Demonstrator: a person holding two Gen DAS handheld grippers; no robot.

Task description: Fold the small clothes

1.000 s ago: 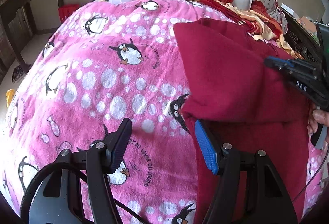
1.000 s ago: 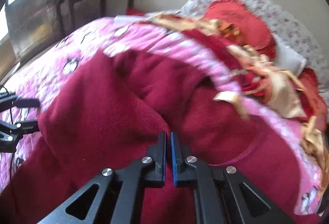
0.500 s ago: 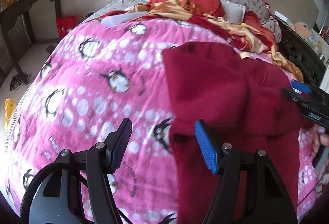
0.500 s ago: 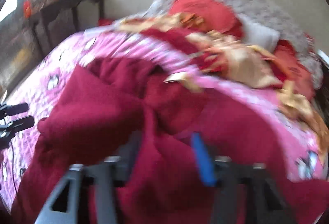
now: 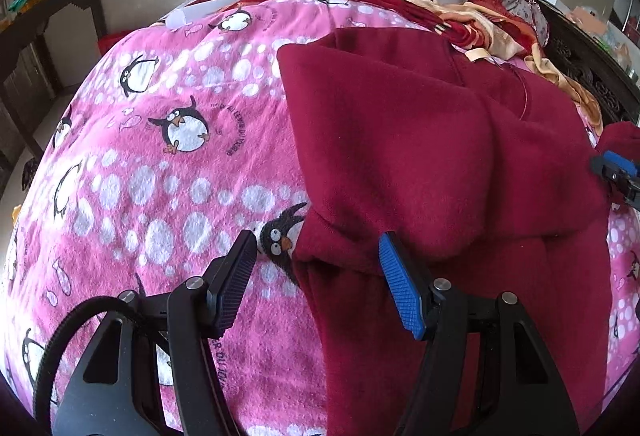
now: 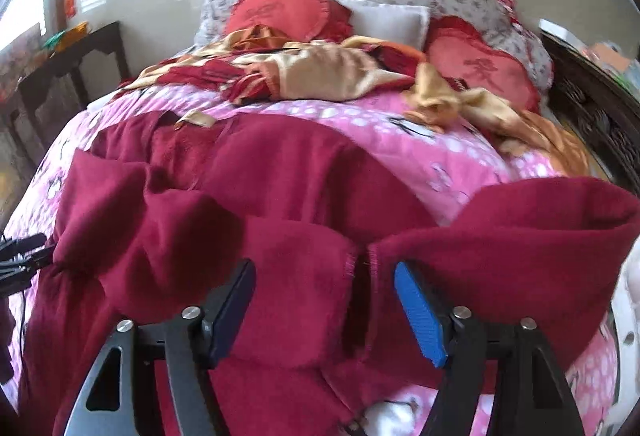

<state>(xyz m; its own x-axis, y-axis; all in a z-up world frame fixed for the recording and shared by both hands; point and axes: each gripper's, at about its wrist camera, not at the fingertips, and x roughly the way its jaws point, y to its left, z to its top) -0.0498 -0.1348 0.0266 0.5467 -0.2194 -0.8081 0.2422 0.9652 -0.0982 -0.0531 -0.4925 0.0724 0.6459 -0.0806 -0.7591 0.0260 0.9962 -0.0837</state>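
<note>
Bright daylight, wall glare, fisheye-bent dark edges, right view softly blurred

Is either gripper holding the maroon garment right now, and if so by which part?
Neither. The left gripper and right gripper are both open over the maroon garment.

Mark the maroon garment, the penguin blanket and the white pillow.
maroon garment (image 5: 420,156), left wrist view, flat folded panel.
penguin blanket (image 5: 160,196), left wrist view, bare pink area.
white pillow (image 6: 388,22), right wrist view, front face.

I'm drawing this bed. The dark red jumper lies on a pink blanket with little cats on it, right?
Not cats. The left wrist view shows penguins printed on the pink blanket. The dark red jumper does lie on it.
</note>
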